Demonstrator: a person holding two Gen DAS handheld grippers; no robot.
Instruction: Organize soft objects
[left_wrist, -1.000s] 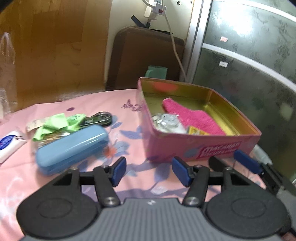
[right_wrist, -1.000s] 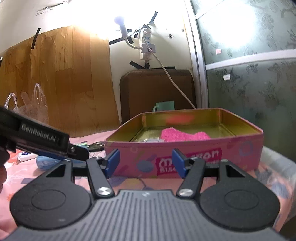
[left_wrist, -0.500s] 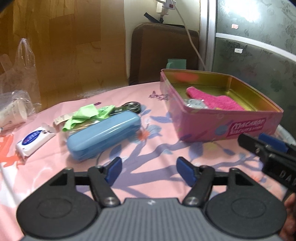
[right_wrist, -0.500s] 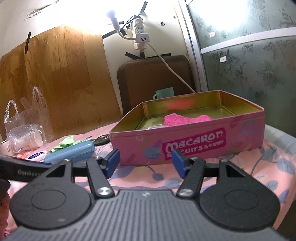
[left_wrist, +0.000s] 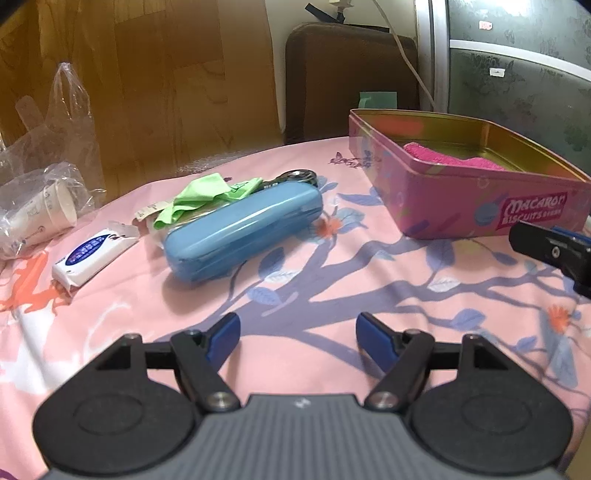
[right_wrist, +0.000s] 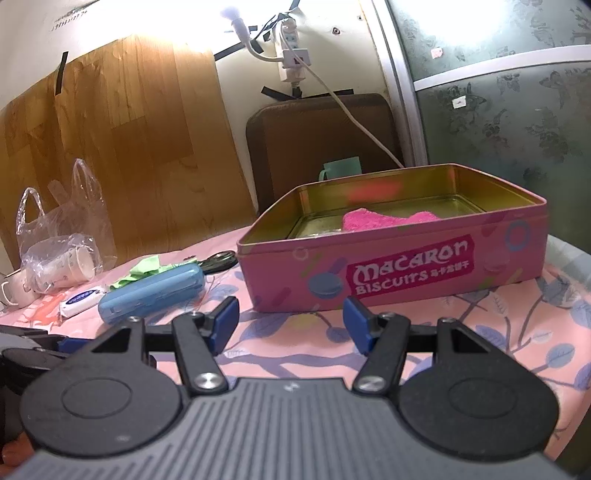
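Hovering over the pink flowered tablecloth (left_wrist: 295, 280), the left gripper (left_wrist: 297, 334) has its two blue pads spread apart, and nothing is between them. The right gripper (right_wrist: 290, 321) is also spread wide and empty; it points at the front wall of the pink biscuit tin (right_wrist: 406, 273). In the left wrist view a part of the right gripper shows at the right edge, just in front of the tin's corner.

Ahead of the left gripper lies one light blue case (left_wrist: 243, 229), closed and lying flat on the cloth. Just behind it, touching its far side, is one crumpled green cloth (left_wrist: 201, 195), and one dark round metal object (left_wrist: 299, 176) looks out at the far end of the case; I cannot tell what it is. To the left of the case lies one white packet (left_wrist: 90, 256) with a blue label, near but apart from it.

The tin is one, without lid, to the right of the case and well apart from it. Inside it lies one pink towel (right_wrist: 384, 218), flat on the gold bottom.

At the far left edge of the table is one clear plastic bag (right_wrist: 61, 254) with paper cups inside; I count two for sure. One white mug (right_wrist: 16, 291) stands just beside the bag.
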